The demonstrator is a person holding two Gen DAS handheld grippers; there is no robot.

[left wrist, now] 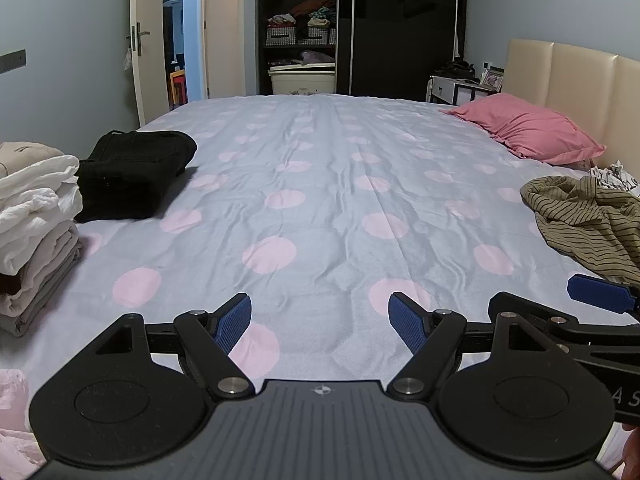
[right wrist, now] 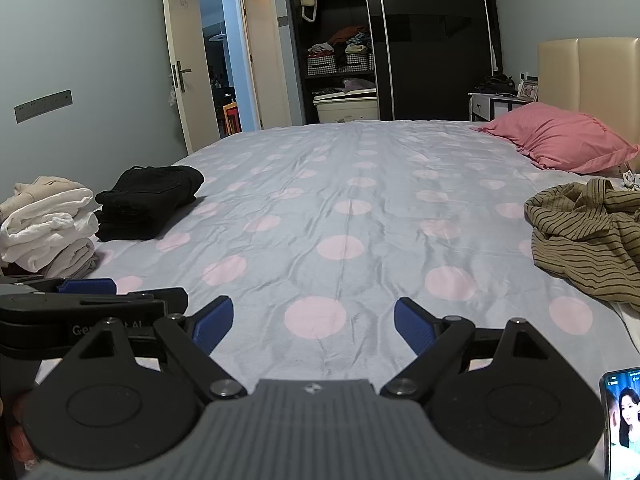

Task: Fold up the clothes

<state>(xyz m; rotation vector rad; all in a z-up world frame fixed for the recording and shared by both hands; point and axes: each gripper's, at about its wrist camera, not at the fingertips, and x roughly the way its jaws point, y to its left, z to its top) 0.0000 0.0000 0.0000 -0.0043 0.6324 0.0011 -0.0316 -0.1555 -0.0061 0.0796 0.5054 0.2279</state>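
Hovering over the near edge of the polka-dot bedsheet (left wrist: 320,184), the left gripper (left wrist: 320,322) and the right gripper (right wrist: 314,322) stand side by side, each with its blue pads wide apart and only bare sheet between them. The striped olive garment (right wrist: 584,236), crumpled and unfolded, lies on the sheet to the right of both pairs of jaws and ahead of them, apart from every pad. A pink pillow (left wrist: 532,132) rests beyond that garment, toward the headboard. Left of the jaws, at the sheet's left edge, a folded black garment (left wrist: 132,172) sits just beside a stack of folded pale clothes (left wrist: 36,224). A lit phone (right wrist: 622,420) shows at the right gripper's right side.
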